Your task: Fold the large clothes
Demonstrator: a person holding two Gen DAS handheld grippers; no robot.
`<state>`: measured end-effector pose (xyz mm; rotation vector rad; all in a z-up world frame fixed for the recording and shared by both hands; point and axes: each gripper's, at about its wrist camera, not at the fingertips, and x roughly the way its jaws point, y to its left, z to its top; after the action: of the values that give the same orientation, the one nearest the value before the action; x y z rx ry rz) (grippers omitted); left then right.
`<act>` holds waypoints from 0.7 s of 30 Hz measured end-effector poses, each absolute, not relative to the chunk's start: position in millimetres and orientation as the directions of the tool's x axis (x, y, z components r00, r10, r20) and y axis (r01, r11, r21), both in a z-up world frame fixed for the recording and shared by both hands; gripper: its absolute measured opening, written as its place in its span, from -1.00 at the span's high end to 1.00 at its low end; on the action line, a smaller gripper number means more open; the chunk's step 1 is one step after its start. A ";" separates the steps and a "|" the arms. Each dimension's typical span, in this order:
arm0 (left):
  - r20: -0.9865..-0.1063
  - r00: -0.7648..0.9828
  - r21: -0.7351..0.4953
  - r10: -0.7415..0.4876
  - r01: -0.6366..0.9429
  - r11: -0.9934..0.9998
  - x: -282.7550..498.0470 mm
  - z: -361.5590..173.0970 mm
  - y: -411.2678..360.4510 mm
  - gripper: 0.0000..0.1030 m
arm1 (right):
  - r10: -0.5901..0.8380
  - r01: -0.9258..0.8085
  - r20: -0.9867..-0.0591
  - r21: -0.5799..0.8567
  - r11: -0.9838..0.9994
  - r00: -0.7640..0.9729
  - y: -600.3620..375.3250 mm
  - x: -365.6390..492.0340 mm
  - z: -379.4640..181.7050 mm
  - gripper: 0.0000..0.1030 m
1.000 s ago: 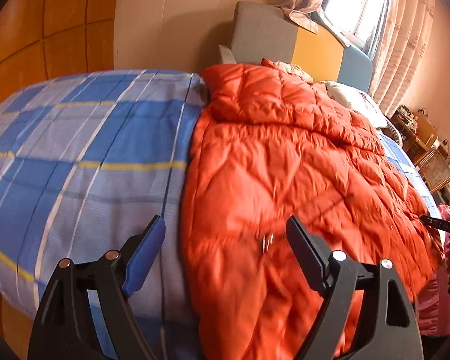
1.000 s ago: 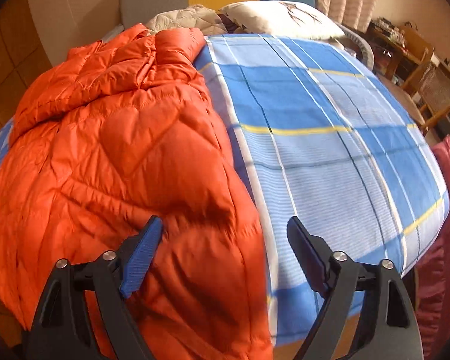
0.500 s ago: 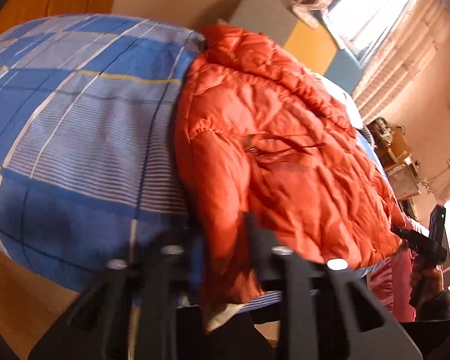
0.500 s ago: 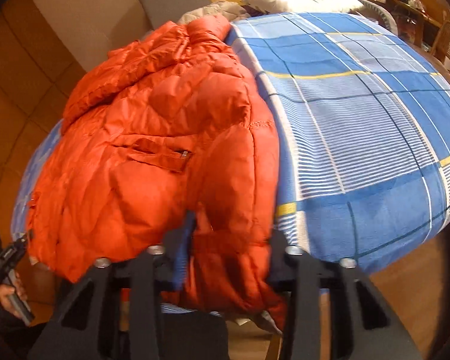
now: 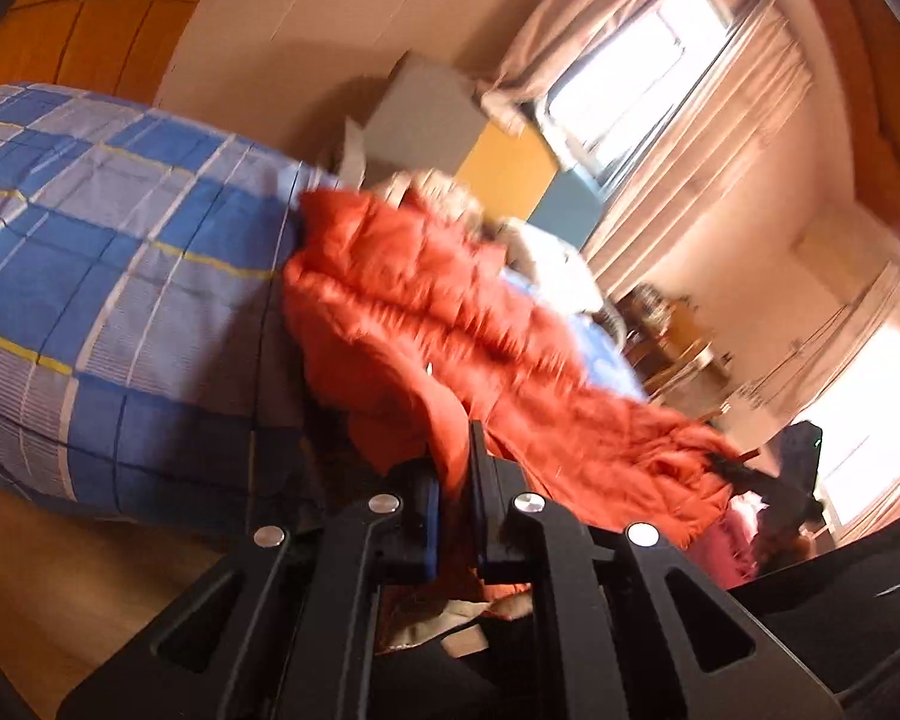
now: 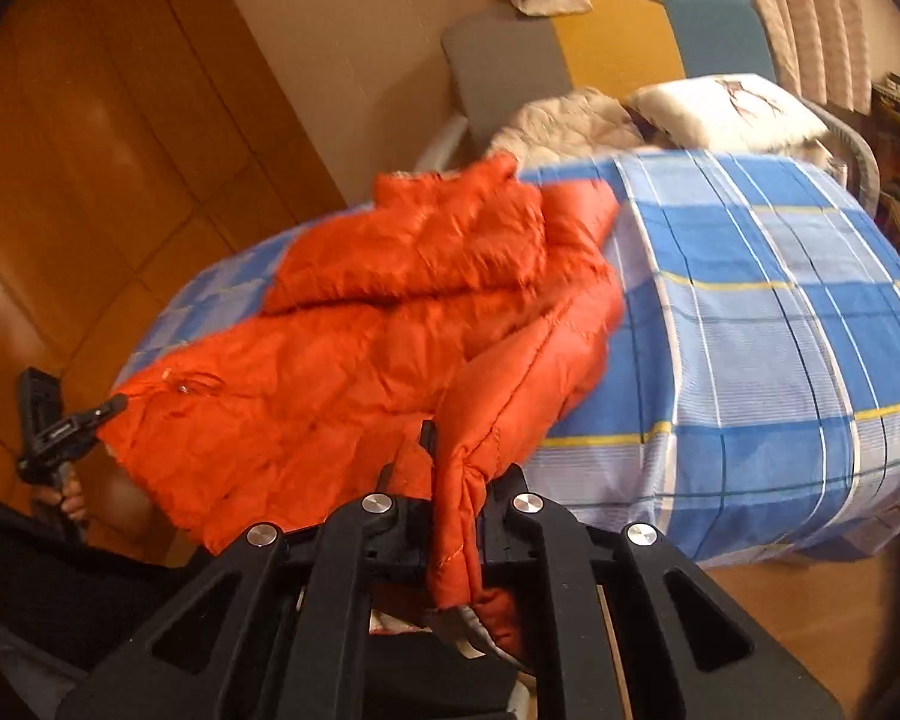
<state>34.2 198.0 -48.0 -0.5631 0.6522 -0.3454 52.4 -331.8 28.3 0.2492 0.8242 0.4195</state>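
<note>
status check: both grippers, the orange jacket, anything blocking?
Left gripper and right gripper both closing on the hem of the orange jacket. Jacket near edge raised, rest on checked bed. Nothing in the way.

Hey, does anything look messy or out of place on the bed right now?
Yes: the orange jacket lies bunched and crooked across the plaid bedspread, its near edge off the bed, pinched in both hand-held grippers. A beige garment sits crumpled by the pillow.

Jacket motion-blurred in both views; hem hidden behind left hand-held gripper and right hand-held gripper. Bed cut off by frame edge. Shelf clutter by curtain too blurred to identify.
</note>
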 end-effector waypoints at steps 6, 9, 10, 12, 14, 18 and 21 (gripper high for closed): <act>-0.403 0.783 -0.591 -0.474 0.172 0.788 61.4 -17.5 207.4 0.86 | 0.471 -0.248 -0.566 0.427 0.869 0.677 -327.2 86.8 51.9 0.82; -0.388 0.793 -0.593 -0.469 0.174 0.786 89.9 -7.3 212.7 0.85 | 0.450 -0.205 -0.547 0.450 0.869 0.706 -328.8 119.7 53.7 0.82; -0.389 0.797 -0.588 -0.462 0.172 0.791 97.0 -4.6 212.8 0.85 | 0.441 -0.190 -0.543 0.455 0.870 0.715 -329.8 131.2 52.9 0.82; -0.391 0.799 -0.587 -0.456 0.165 0.793 124.6 -0.7 215.2 0.85 | 0.422 -0.156 -0.540 0.469 0.869 0.728 -332.2 155.8 49.4 0.82; -0.403 0.800 -0.576 -0.443 0.155 0.803 148.2 3.3 213.5 0.85 | 0.410 -0.141 -0.539 0.471 0.871 0.735 -331.7 179.4 46.1 0.82; -0.442 0.788 -0.555 -0.429 0.136 0.821 210.0 7.7 210.6 0.85 | 0.376 -0.105 -0.573 0.450 0.887 0.728 -326.9 236.1 35.9 0.82; -0.480 0.774 -0.547 -0.412 0.103 0.831 252.5 3.8 209.2 0.85 | 0.355 -0.067 -0.605 0.445 0.893 0.713 -327.1 272.6 22.6 0.82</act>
<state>252.5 209.2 3.8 -0.5242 0.6288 -0.2932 272.6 -327.1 22.6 0.4131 0.7455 0.2415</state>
